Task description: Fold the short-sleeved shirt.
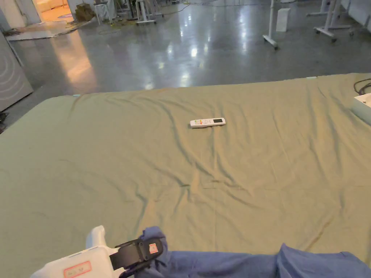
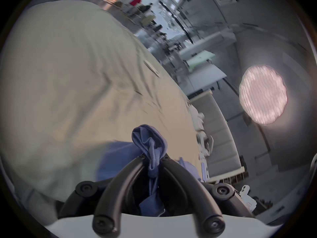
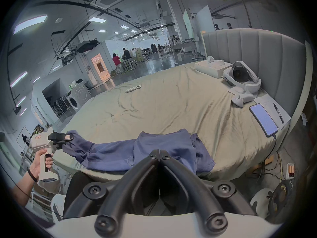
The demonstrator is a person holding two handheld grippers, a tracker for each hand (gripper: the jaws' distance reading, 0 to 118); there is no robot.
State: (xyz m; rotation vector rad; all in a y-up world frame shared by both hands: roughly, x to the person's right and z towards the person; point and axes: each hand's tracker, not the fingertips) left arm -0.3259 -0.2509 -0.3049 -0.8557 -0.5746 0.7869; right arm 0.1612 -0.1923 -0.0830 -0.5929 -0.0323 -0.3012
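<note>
Head view has my blue short-sleeved shirt [image 1: 232, 262] rumpled and stretched along the near edge of the bed [image 1: 108, 163], nearer me than the remote control [image 1: 207, 122]. My left hand-held gripper [image 2: 152, 156] pinches a bunched corner; my right hand-held gripper [image 3: 159, 154] is closed on nothing.

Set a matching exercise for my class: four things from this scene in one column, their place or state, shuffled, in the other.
1 left gripper
2 right gripper
3 remote control
4 phone

a lies mid-bed on the green sheet
b shut, nothing between its jaws
c plugged into a cable near the headboard
d shut on the blue shirt

Pairs: 1-d, 2-b, 3-a, 4-c
</note>
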